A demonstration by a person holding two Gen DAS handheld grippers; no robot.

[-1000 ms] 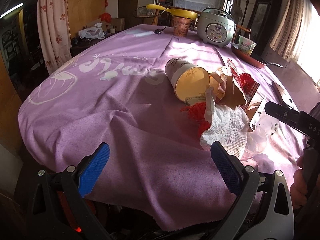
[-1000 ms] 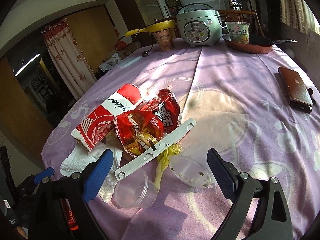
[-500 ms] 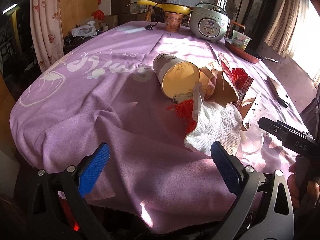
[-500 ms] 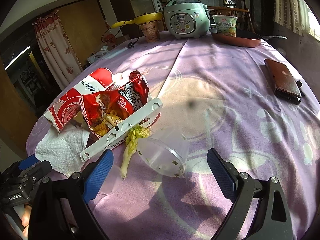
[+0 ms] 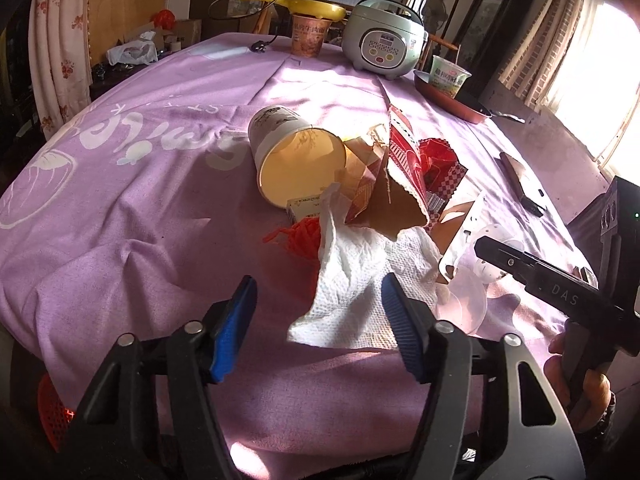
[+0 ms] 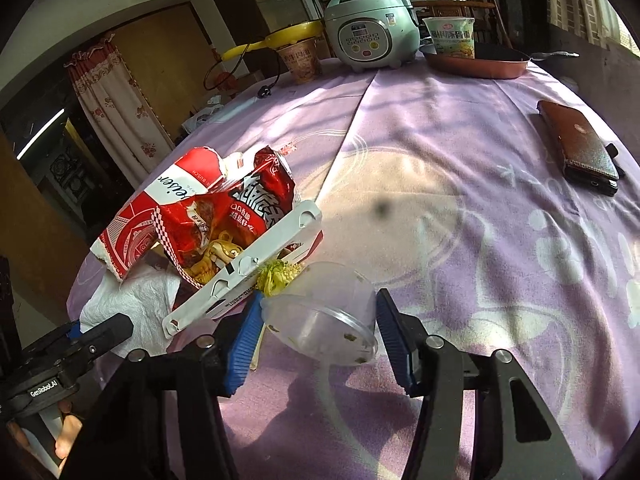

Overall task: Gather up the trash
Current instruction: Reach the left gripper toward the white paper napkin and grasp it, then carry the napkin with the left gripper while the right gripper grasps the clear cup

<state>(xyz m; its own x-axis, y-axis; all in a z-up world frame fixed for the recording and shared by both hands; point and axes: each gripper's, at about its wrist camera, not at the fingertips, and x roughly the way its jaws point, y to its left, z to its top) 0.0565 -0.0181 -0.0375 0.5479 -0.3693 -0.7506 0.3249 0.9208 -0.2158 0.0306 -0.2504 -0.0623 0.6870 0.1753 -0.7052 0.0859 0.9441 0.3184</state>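
Trash heap on the lilac tablecloth (image 5: pixel 132 216), near the table's front edge. At its near side lies a crumpled white paper towel (image 5: pixel 352 280); its front corner lies between the blue pads of the left gripper (image 5: pixel 316 320), whose jaws are closing with the pads not pressing on the towel. Behind the towel: a tuft of orange-red shreds (image 5: pixel 298 238), a small white carton (image 5: pixel 306 208), a large paper cup (image 5: pixel 296 160) tipped on its side with its mouth toward the viewer, and a torn red-and-white cardboard box (image 5: pixel 384 184) lying open against the cup.

In the right wrist view, a red snack bag (image 6: pixel 236 224) lies against the same box, with a long white plastic strip (image 6: pixel 244 268) slanting across the front of it. A yellowish-green vegetable scrap (image 6: pixel 276 276) lies just below the strip. A clear plastic cup (image 6: pixel 324 320), on its side, lies between the pads of the right gripper (image 6: pixel 316 332); these jaws are also closing, the left pad at or touching the cup's rim, the right pad just beside its wall, no firm grip visible. A second clear cup (image 5: pixel 460 304) lies beside the towel.

Well apart, toward the right edge: a dark brown wallet-style case (image 6: pixel 576 148). At the far end of the table: a pale green rice cooker (image 6: pixel 370 28), a brown instant-noodle cup (image 6: pixel 302 60) under a yellow racket-shaped swatter (image 6: pixel 280 38), and a green-labelled noodle cup (image 6: pixel 450 38) standing in a reddish frying pan (image 6: pixel 480 66). A floral curtain (image 5: pixel 52 36) hangs at the left of the room.
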